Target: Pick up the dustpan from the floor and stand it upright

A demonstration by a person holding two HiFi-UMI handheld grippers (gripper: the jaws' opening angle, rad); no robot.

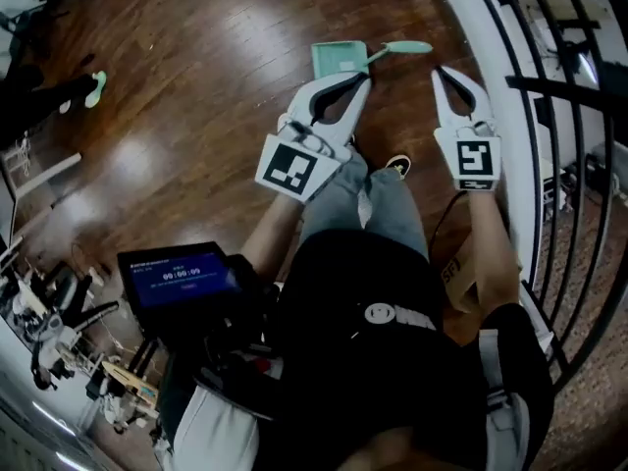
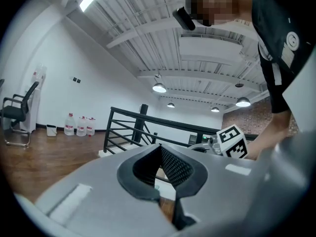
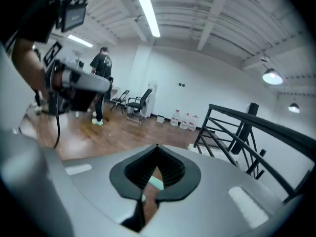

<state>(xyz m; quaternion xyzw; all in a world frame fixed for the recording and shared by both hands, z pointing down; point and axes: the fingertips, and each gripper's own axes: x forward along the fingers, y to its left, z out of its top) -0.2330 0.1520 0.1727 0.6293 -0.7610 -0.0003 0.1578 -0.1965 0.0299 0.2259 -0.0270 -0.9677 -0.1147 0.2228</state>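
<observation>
- Dustpan [image 1: 337, 59] rests on the floor [image 1: 196, 96], ungripped; flat or upright is unclear.
- Left gripper [image 1: 361, 80], right gripper [image 1: 444, 73]: jaws pressed together, empty.
- Next, if flat: spread jaws, reach down.

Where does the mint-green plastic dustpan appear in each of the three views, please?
Head view: mint-green plastic dustpan lies flat, top centre.
Left gripper view: at most a tiny green sliver low between the jaws; uncertain.
Right gripper view: dustpan shows as a green strip through the jaw gap, lower centre.
Shared landmark: black metal railing, in all three.
</observation>
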